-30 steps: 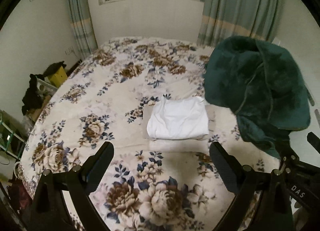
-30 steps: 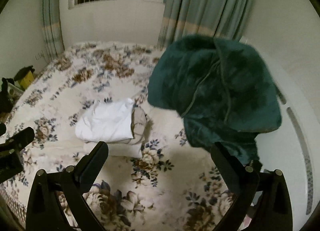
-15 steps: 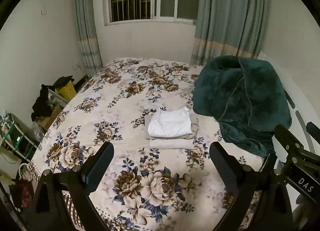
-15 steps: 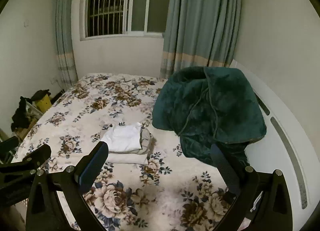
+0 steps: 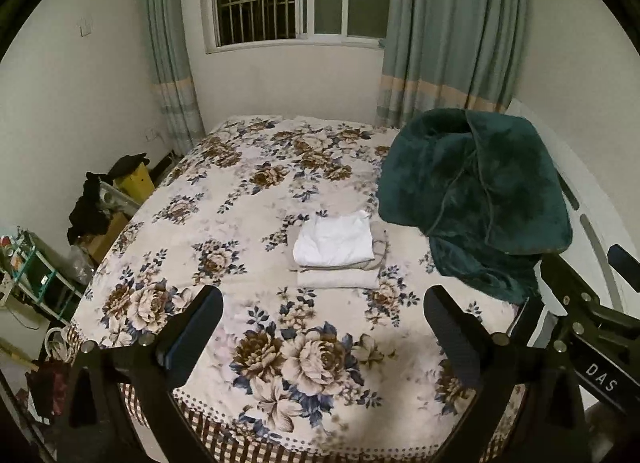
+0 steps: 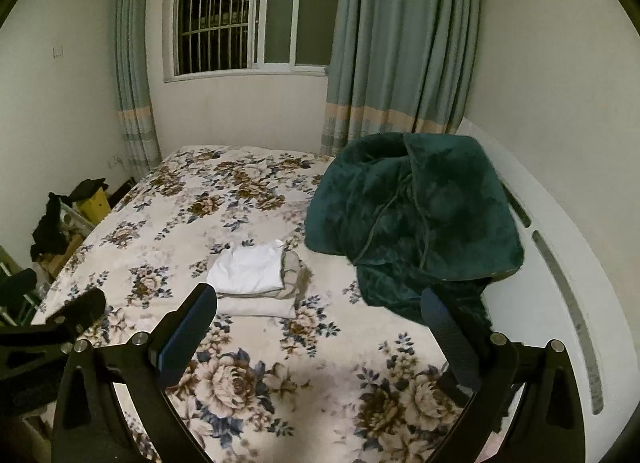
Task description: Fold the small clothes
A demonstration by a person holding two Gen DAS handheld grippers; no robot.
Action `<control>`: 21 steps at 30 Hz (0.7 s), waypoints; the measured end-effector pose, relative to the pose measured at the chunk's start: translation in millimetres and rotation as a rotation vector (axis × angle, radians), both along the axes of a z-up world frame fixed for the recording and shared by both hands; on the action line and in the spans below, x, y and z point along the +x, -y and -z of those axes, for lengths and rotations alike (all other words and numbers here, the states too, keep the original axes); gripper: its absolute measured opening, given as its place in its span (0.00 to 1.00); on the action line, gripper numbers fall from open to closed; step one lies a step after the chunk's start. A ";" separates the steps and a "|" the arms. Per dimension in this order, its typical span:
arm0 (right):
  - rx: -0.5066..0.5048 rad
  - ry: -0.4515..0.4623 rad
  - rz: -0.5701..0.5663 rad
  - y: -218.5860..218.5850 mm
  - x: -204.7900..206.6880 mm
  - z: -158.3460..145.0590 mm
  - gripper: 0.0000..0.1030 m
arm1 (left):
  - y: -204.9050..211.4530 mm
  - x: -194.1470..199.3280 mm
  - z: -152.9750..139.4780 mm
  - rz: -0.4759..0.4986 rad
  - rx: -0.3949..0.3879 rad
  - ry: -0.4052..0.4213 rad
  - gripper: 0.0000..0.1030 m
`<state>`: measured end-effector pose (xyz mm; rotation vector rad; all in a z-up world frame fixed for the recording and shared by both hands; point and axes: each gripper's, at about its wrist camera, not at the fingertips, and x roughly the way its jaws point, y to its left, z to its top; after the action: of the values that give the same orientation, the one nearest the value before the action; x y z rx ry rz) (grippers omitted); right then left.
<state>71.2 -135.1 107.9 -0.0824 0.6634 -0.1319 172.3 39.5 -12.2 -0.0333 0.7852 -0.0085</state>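
Observation:
A small stack of folded clothes lies in the middle of the floral bed [image 5: 248,219]. A folded white garment [image 5: 334,241] is on top, over a grey one and a cream one [image 5: 338,278]. The stack also shows in the right wrist view [image 6: 250,273]. My left gripper [image 5: 322,323] is open and empty, held well back from the stack, over the bed's near end. My right gripper [image 6: 318,319] is open and empty, also far back. Each gripper shows at the edge of the other's view.
A dark green plush blanket [image 5: 476,195] is heaped on the bed's right side, against the white headboard [image 6: 560,263]. Boxes, dark clothes and a yellow item [image 5: 132,181] stand on the floor at the left. A small shelf [image 5: 36,275] is at the near left. Curtains flank the window.
Both grippers have pulled back and up from the bed. The folded stack now looks much smaller and farther, and the window and walls have come into view. The stack has not moved.

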 end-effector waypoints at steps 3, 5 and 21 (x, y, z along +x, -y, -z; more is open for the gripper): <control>-0.004 0.007 0.003 3.8 1.6 -5.4 1.00 | 2.0 -4.6 -3.6 -0.020 0.012 0.013 1.00; -0.007 0.011 0.005 5.7 1.5 -8.9 1.00 | 2.2 -7.0 -5.8 -0.035 0.021 0.025 1.00; 0.004 0.017 -0.008 9.0 3.7 -18.3 1.00 | 0.1 -6.8 -11.1 -0.066 0.047 0.046 1.00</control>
<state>74.9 -144.1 126.1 -0.0805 0.6467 -0.1234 165.4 39.4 -1.0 -0.0145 0.7376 0.0720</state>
